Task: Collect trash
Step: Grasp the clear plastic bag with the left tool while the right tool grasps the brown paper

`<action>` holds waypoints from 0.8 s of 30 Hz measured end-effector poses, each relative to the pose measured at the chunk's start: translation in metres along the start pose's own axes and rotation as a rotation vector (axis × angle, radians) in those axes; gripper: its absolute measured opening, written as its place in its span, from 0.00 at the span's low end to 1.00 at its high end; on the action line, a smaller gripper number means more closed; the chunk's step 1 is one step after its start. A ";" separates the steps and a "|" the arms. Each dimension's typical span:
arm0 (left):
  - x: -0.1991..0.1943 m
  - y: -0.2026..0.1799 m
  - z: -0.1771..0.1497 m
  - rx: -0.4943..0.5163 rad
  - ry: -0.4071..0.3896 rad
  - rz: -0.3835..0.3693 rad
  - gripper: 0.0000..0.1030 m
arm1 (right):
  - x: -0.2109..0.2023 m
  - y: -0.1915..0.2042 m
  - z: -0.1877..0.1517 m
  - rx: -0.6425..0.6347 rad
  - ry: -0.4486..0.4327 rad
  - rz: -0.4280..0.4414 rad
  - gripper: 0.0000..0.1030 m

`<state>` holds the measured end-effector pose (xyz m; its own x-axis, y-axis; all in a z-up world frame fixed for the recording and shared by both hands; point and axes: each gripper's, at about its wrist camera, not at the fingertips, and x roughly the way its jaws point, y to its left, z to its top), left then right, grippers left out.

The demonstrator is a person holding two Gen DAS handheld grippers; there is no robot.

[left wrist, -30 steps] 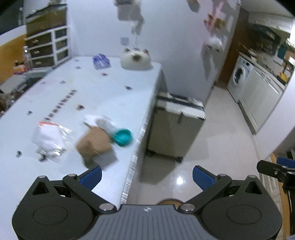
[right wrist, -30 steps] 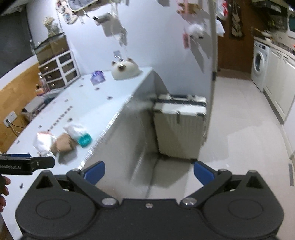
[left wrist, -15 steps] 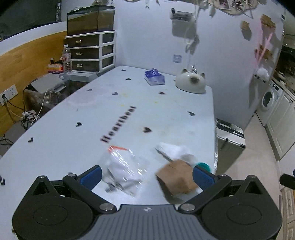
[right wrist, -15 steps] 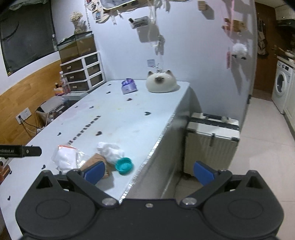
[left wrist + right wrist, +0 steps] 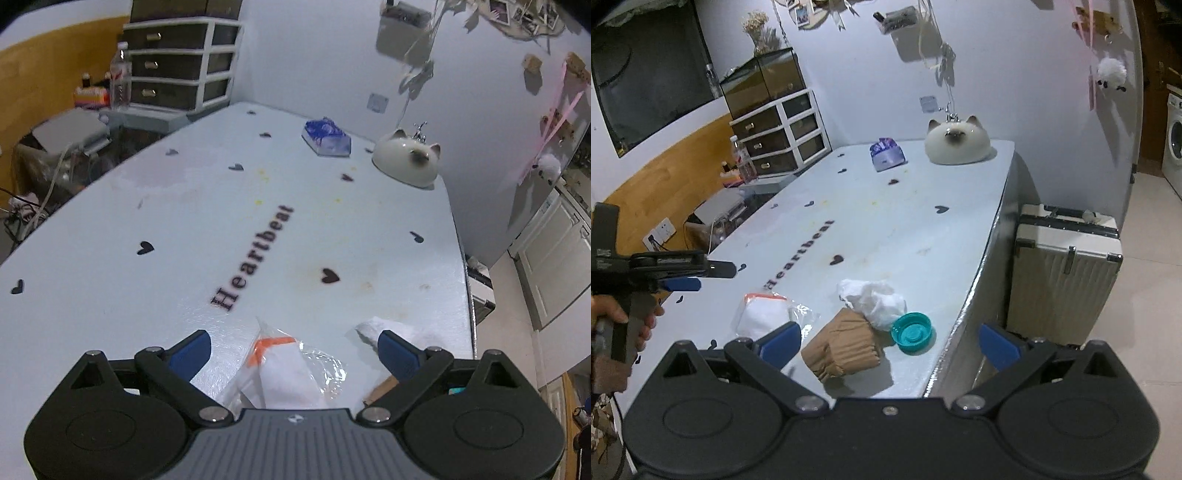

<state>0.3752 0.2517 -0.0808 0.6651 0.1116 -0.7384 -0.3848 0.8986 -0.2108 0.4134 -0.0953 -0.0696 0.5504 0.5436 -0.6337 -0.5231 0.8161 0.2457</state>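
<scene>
Trash lies at the near right end of the pale table [image 5: 905, 229]: a clear plastic bag with an orange strip [image 5: 764, 314], a crumpled brown paper wad [image 5: 844, 345], crumpled white tissue [image 5: 877, 299] and a teal cap [image 5: 911, 332]. My right gripper [image 5: 888, 345] is open above the brown paper and the cap. My left gripper [image 5: 293, 349] is open just above the plastic bag [image 5: 291, 373], with the tissue [image 5: 402, 330] by its right finger. The left gripper also shows at the left of the right wrist view [image 5: 683, 275].
A white cat-shaped ornament [image 5: 956, 142] and a blue tissue pack [image 5: 886, 154] stand at the table's far end. A cream suitcase [image 5: 1065, 266] stands on the floor to the table's right. Drawers [image 5: 779, 133] and clutter stand to the left.
Both grippers have swung left and closer over the table. The left one now hangs right over the plastic bag. The right one now faces the paper wad and cap. Both stay open.
</scene>
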 end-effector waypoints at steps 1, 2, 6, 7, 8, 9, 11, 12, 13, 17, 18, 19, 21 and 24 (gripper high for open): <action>0.006 0.002 0.001 -0.002 0.007 -0.005 0.90 | 0.004 0.002 0.001 -0.011 0.010 0.013 1.00; 0.011 0.005 0.001 -0.008 0.017 -0.007 0.89 | 0.009 0.004 0.001 -0.026 0.022 0.022 1.00; 0.033 0.014 0.001 -0.044 0.051 -0.033 0.82 | 0.028 0.008 0.001 -0.078 0.061 0.036 1.00; 0.038 0.016 0.001 -0.055 0.058 -0.038 0.80 | 0.032 0.008 0.001 -0.088 0.069 0.046 1.00; 0.043 0.018 0.001 -0.065 0.061 -0.039 0.79 | 0.038 0.009 0.001 -0.095 0.082 0.060 1.00; 0.048 0.020 0.001 -0.076 0.064 -0.042 0.77 | 0.043 0.009 0.002 -0.100 0.094 0.073 1.00; 0.057 0.024 0.000 -0.109 0.077 -0.058 0.72 | 0.053 0.011 0.003 -0.106 0.112 0.087 1.00; 0.061 0.026 -0.001 -0.127 0.087 -0.068 0.69 | 0.059 0.012 0.004 -0.104 0.121 0.090 1.00; 0.065 0.027 -0.002 -0.141 0.097 -0.078 0.66 | 0.065 0.013 0.004 -0.103 0.129 0.099 1.00; 0.070 0.024 -0.007 -0.144 0.117 -0.092 0.56 | 0.092 0.025 0.003 -0.117 0.169 0.113 1.00; 0.070 0.023 -0.009 -0.141 0.122 -0.094 0.54 | 0.097 0.028 0.003 -0.120 0.177 0.114 1.00; 0.070 0.021 -0.010 -0.135 0.127 -0.095 0.51 | 0.102 0.030 0.002 -0.122 0.185 0.117 1.00; 0.066 0.017 -0.013 -0.112 0.134 -0.090 0.48 | 0.110 0.036 0.001 -0.131 0.200 0.117 1.00; 0.061 0.009 -0.018 -0.072 0.153 -0.066 0.42 | 0.121 0.044 0.000 -0.159 0.213 0.119 1.00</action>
<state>0.4008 0.2593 -0.1389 0.5874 -0.0174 -0.8091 -0.3921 0.8685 -0.3033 0.4568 0.0058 -0.1357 0.3389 0.5666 -0.7511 -0.6807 0.6988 0.2199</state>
